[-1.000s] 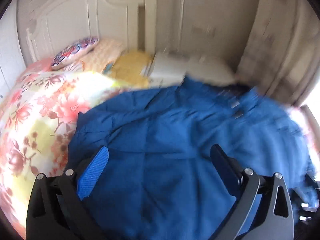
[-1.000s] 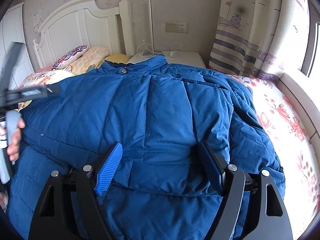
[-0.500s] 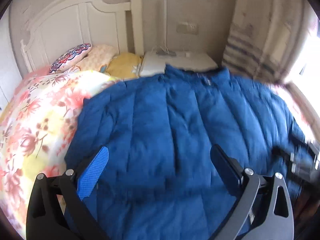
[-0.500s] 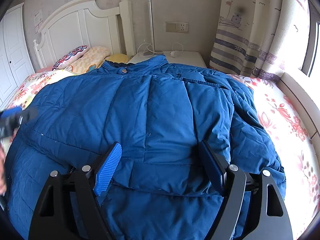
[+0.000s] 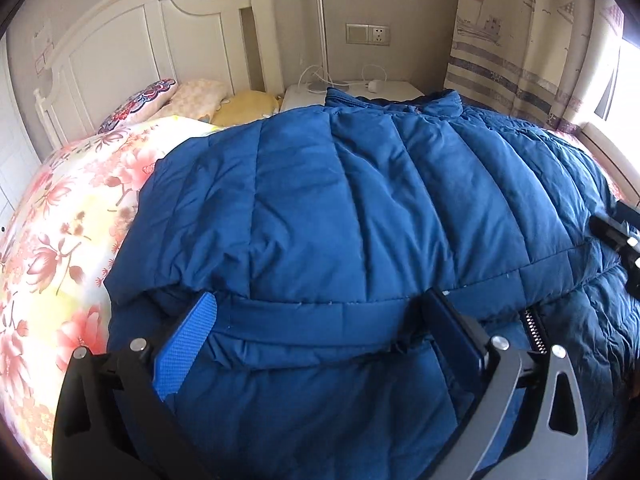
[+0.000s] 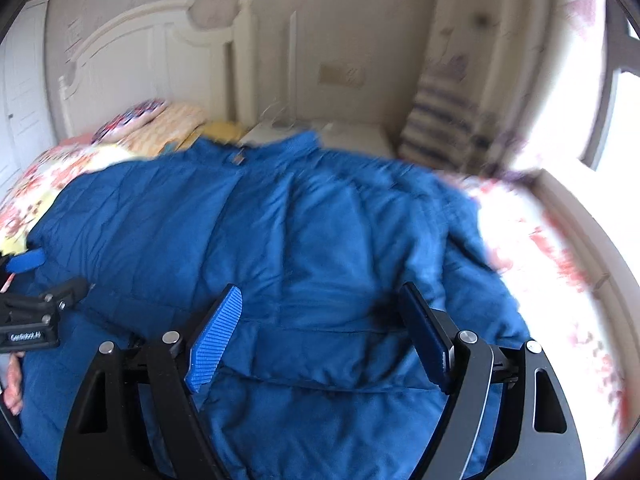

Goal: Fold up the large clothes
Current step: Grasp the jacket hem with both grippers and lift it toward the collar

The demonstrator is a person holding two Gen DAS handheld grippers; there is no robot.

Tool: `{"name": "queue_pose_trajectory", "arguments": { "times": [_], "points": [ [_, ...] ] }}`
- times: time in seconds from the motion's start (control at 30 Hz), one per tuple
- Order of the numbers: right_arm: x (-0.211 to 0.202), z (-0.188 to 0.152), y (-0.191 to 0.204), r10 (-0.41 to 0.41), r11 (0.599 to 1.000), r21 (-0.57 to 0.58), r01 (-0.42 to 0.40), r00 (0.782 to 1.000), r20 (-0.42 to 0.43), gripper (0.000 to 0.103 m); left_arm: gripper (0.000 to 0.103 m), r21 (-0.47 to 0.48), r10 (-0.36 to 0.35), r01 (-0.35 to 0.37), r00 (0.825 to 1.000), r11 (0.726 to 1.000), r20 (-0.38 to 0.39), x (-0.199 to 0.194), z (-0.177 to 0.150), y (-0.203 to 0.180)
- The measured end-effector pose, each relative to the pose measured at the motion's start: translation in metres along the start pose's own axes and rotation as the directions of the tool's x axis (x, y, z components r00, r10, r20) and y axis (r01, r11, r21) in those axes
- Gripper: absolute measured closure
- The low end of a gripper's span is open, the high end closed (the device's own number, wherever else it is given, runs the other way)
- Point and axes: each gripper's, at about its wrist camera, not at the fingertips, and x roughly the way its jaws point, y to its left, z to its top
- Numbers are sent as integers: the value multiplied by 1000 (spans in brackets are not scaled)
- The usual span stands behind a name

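- Blue quilted down jacket [image 5: 360,208] lies spread across a bed with a floral bedspread [image 5: 60,240], collar toward the white headboard [image 5: 132,52] and nightstand [image 5: 352,92].
- The step in hand appears to be a lengthwise fold: the jacket's near part looks doubled over, a folded hem band [image 5: 312,320] running crosswise near both grippers.
- Left gripper [image 5: 320,332] points down at that band, fingers spread wide on either side of it, not pinching.
- Right gripper [image 6: 320,328] hovers over the jacket's right half, fingers released, nothing clamped; this view is blurred.
- A hand [image 6: 12,384] shows at the right view's left edge.
- Next, each gripper likely needs to lower and pinch the thick folded edge, then lift together toward the collar.
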Motion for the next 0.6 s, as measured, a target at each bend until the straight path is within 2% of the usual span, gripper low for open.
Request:
{"name": "queue_pose_trajectory", "arguments": {
  "times": [0.1,0.23,0.27,0.37,0.43,0.5,0.53,0.6],
  "points": [
    [-14,-2,-3,-30,999,22,28,997,67,26,2,-4,-6,6,1000,1000,0,-1,-1,0],
    [-16,8,-10,5,997,79,-9,998,55,26,2,-6,-8,8,1000,1000,-1,-1,0,0],
    [-17,15,-9,16,997,78,-21,998,56,26,2,-6,-7,7,1000,1000,-1,-1,0,0],
    [-11,42,4,-25,1000,4,25,998,53,22,2,-7,-8,8,1000,1000,-1,-1,0,0],
    [8,56,11,-10,1000,-29,11,1000,16,17,2,-6,-7,7,1000,1000,-1,-1,0,0],
    [44,58,12,-22,999,-45,17,994,-110,17,2,-6,-8,8,1000,1000,-1,-1,0,1],
    [63,53,10,-21,999,-39,14,983,-181,14,2,-7,-10,10,1000,1000,-1,-1,0,1],
    [74,44,3,32,999,-8,-34,984,-174,13,2,-10,-13,13,1000,1000,0,-1,0,1]
  ]
}}
